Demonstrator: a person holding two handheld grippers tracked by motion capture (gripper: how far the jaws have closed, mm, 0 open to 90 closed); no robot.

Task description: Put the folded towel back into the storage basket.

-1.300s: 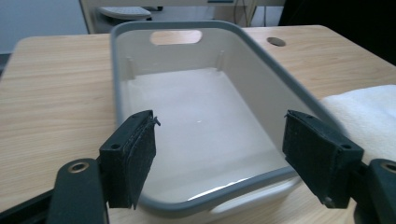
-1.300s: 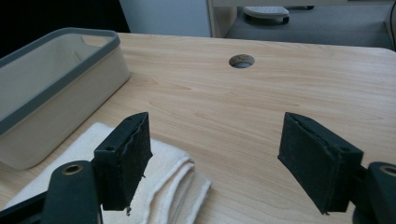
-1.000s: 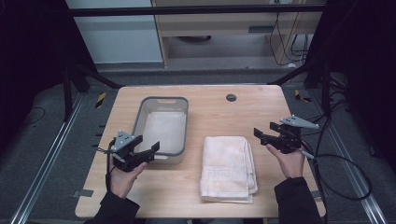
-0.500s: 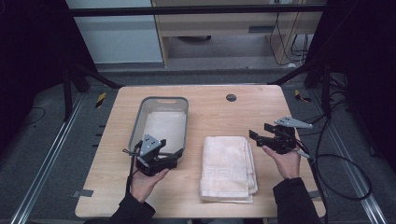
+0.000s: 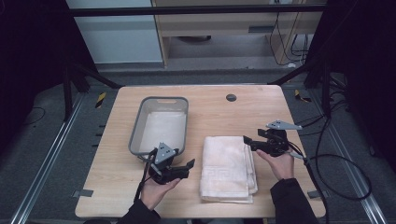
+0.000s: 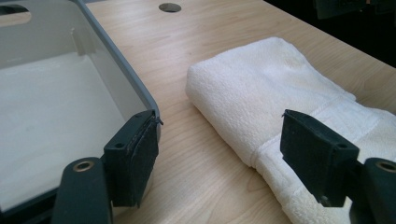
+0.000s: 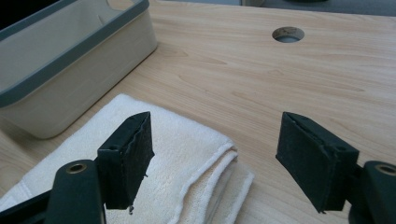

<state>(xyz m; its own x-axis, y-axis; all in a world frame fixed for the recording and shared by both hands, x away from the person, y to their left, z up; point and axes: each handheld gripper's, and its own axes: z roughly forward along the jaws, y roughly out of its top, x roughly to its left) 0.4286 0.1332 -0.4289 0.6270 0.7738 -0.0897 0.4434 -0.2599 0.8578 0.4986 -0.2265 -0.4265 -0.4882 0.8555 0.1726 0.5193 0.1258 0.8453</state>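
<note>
Terry cloth, soft and light, is what you are about to take: the folded white towel [image 5: 228, 168] lies flat on the worktop [image 5: 219, 114], just right of the grey bin [image 5: 159, 125]. Your left tongs [image 5: 189, 166] stand apart, empty, near its left edge; your right tongs [image 5: 246, 141] gape at its far right corner. Pinch through all the layers at the corners (it will sag and unfold otherwise).

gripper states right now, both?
Left gripper: open, holding nothing, beside the folded towel.
Right gripper: open, holding nothing, over the towel's edge.
</note>
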